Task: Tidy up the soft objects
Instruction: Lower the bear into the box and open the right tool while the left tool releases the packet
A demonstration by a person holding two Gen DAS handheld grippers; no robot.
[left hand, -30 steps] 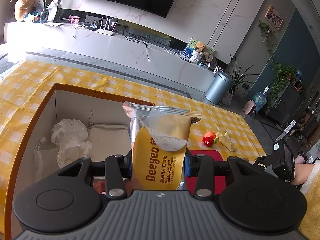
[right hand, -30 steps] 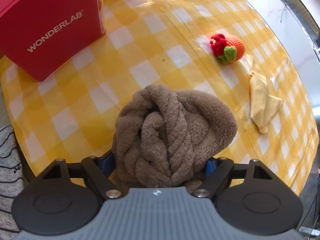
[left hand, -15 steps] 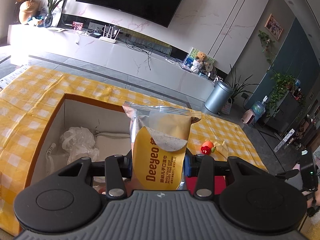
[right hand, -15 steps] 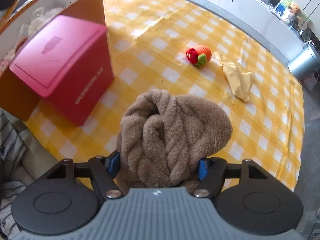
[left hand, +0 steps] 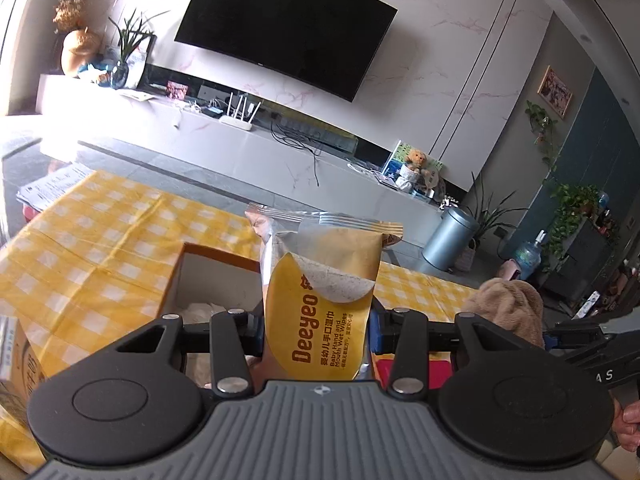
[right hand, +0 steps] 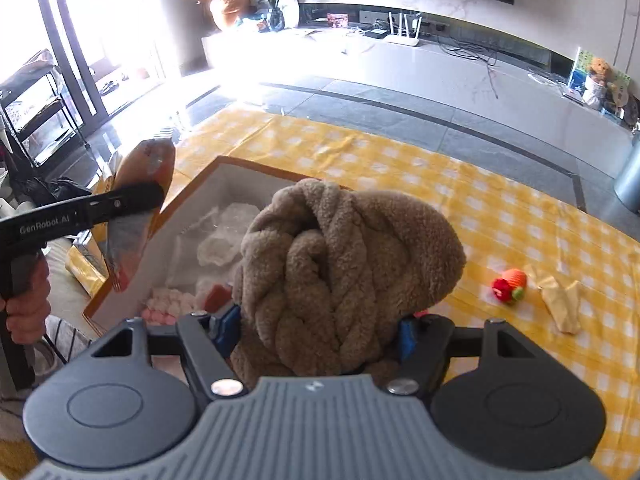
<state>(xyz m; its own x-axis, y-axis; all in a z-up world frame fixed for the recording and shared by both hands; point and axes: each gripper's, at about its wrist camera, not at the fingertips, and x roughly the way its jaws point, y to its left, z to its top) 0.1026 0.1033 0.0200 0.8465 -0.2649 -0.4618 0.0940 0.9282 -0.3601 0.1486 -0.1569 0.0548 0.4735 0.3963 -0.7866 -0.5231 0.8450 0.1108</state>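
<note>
The left claw [left hand: 316, 332] clamps an upright wet wipes pack [left hand: 320, 300]; the right claw [right hand: 316, 332] grips a brown plush bundle [right hand: 344, 276], both held above the open box [right hand: 188, 204] on the table [right hand: 500, 216].

The box [right hand: 192, 216] stood open on top, yet the wipes pack [right hand: 138, 216] hung at nine o'clock and plastic wrap [right hand: 224, 236] filled its floor.

Black tongs [right hand: 316, 334], blue pads [right hand: 227, 326]
</note>
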